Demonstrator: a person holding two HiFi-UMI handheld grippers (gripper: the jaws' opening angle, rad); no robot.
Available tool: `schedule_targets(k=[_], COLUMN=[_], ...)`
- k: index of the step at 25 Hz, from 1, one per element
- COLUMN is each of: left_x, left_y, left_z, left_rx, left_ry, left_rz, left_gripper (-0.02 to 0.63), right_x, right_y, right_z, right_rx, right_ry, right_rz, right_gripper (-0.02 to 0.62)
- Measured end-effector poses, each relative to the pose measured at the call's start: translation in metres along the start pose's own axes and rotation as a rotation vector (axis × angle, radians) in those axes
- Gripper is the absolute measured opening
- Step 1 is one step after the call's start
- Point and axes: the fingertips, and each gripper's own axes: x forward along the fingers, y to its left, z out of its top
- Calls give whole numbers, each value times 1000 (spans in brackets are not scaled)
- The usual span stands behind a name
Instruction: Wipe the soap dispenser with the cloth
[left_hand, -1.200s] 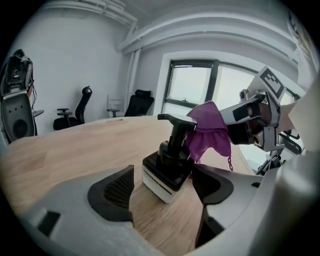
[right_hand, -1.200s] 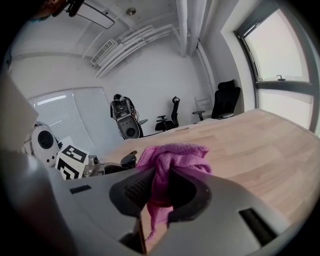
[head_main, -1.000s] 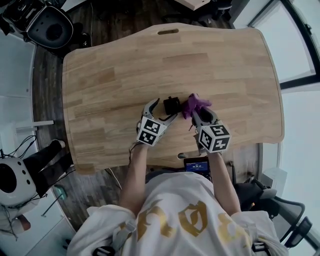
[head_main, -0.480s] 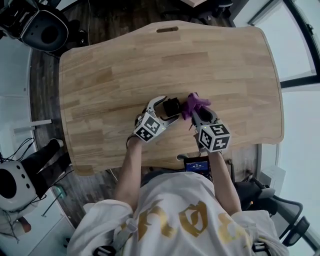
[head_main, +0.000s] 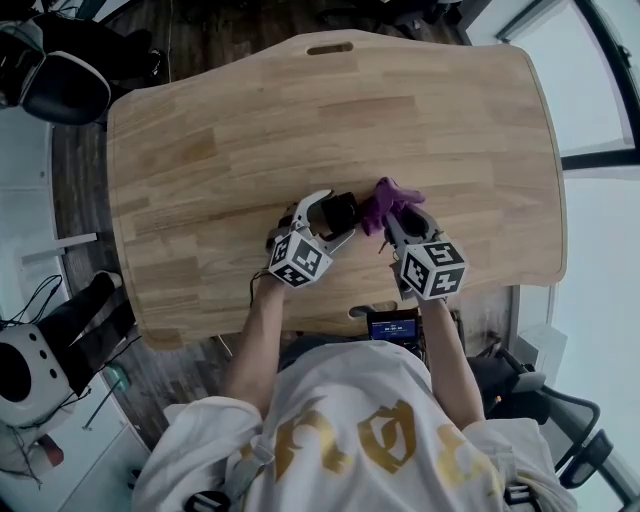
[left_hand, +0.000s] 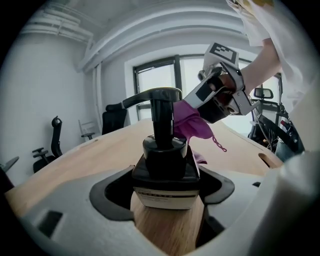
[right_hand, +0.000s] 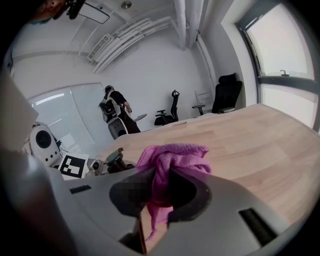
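A black pump soap dispenser (head_main: 341, 211) stands upright near the front middle of the wooden table (head_main: 220, 150). My left gripper (head_main: 328, 218) has its jaws on either side of the dispenser's body (left_hand: 165, 172) and looks shut on it. My right gripper (head_main: 392, 220) is shut on a bunched purple cloth (head_main: 383, 206), just right of the dispenser. In the left gripper view the cloth (left_hand: 192, 125) hangs right behind the pump stem, touching or nearly touching it. The right gripper view shows the cloth (right_hand: 170, 160) pinched between the jaws, with the pump top (right_hand: 114, 159) at the left.
The table's front edge, with a small notch (head_main: 364, 311), lies just behind both grippers. A lit screen (head_main: 393, 326) sits below that edge. A slot handle (head_main: 330, 48) marks the far edge. Office chairs (right_hand: 226, 94) and a person (right_hand: 117, 114) stand beyond the table.
My left gripper has slid forward to the right, so its jaws now flank the dispenser instead of stopping short of it. The right gripper with the cloth has hardly moved.
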Motion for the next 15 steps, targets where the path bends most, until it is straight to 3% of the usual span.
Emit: schedule_targets(k=[15], left_x=[13], left_y=[-4], left_z=[-6], left_rx=[-36], left_ry=[36], left_rz=[-35], left_gripper=[365], right_x=[-12], right_y=[-11], right_z=[-6], right_rx=[-4], right_ry=[1], right_rz=[-4], right_gripper=[67])
